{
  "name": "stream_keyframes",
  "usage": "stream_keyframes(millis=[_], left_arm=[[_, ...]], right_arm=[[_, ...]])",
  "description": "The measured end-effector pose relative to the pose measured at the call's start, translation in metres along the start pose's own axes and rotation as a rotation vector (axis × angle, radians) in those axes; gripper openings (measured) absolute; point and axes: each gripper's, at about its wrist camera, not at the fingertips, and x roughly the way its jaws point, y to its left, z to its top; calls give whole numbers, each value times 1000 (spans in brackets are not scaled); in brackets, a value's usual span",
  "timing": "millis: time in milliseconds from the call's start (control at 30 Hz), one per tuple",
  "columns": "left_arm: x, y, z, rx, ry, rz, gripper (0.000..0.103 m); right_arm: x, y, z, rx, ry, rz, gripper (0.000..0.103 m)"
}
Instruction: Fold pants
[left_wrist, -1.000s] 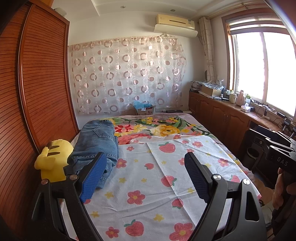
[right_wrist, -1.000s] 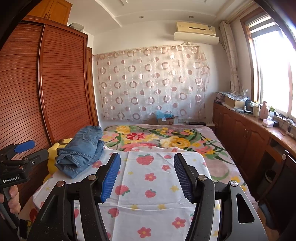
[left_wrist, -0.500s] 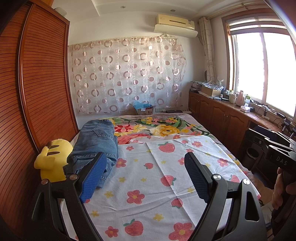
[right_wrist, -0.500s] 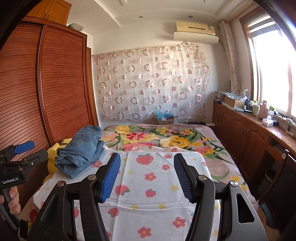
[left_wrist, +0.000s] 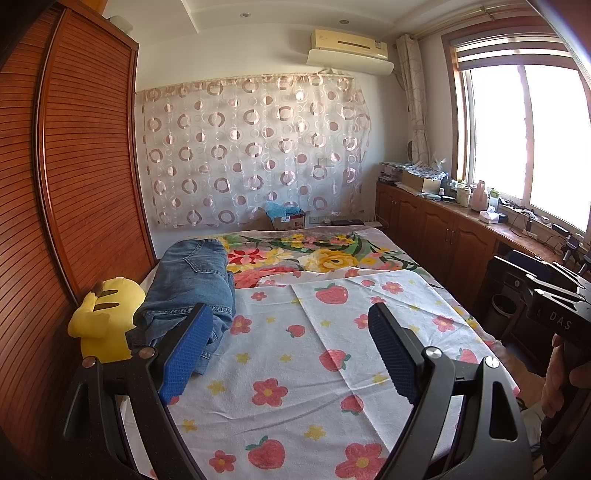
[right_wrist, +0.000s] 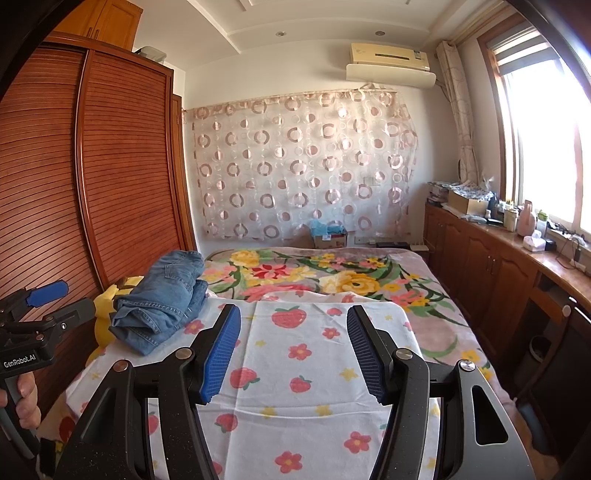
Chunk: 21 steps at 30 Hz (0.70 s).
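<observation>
Through the left wrist camera I saw my left claw (left_wrist: 286, 347) spread wide with nothing between its blue pads, held above the near part of the bed (left_wrist: 436, 295). The jeans (left_wrist: 192, 280) lay in a compact, layered bundle along the bed's left edge, just beside a yellow plush toy (left_wrist: 107, 321) wedged against the wardrobe (left_wrist: 85, 155). I counted one pair of jeans, one toy and one strawberry-print sheet (left_wrist: 295, 369) spread over the bed's near half.

Through the right wrist camera my right claw (right_wrist: 291, 349) also stood wide apart and empty over the sheet. The jeans showed stacked layers with a hem edge facing the near-left corner, and one back pocket on top. The left claw appeared at the frame's left edge, held in a hand (right_wrist: 20, 398).

I judged the bundle could be pants already folded and set aside, or a loose pile waiting to be spread; the layers looked rumpled, so I could not settle which. Either way, any handling would go best by pinching through full thickness at a seam or hem, keeping both claws level so layers would not slide.
</observation>
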Motion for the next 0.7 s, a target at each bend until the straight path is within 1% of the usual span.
stream_keyframes(millis=[700], left_arm=[[-3,2,0,-2,-1,3,86]], right_arm=[[0,-1,0,1,0,1,62]])
